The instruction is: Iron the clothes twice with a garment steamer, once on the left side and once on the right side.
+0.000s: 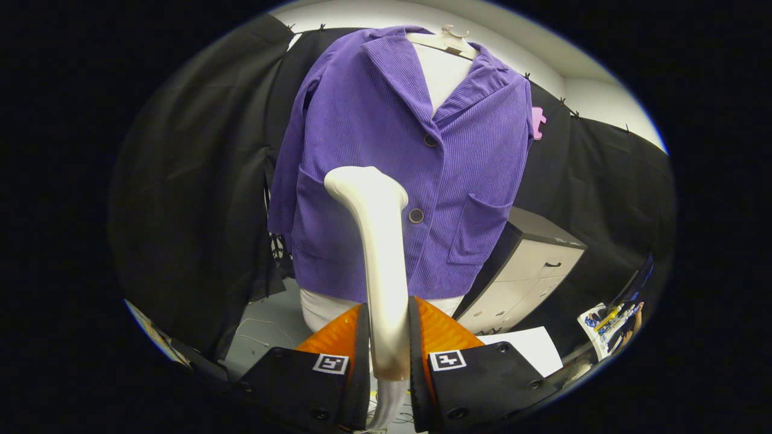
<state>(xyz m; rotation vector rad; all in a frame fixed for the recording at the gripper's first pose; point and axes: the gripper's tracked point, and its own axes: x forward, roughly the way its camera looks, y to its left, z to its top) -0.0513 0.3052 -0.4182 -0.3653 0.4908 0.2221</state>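
Note:
A purple corduroy jacket (374,157) hangs on a white hanger (449,41) over a white torso form, buttoned, with two front pockets. My gripper (389,334) is shut on the handle of a white garment steamer (380,241), both fingers pressing its sides. The steamer rises from between the fingers, and its head (362,181) points at the jacket's left half, near the left pocket. I cannot tell whether the head touches the cloth.
A grey drawer cabinet (531,271) stands to the right behind the jacket. White paper (534,346) lies beyond the right finger, with a tray of pens (612,322) further right. Cables run over the light floor (268,322) below the jacket.

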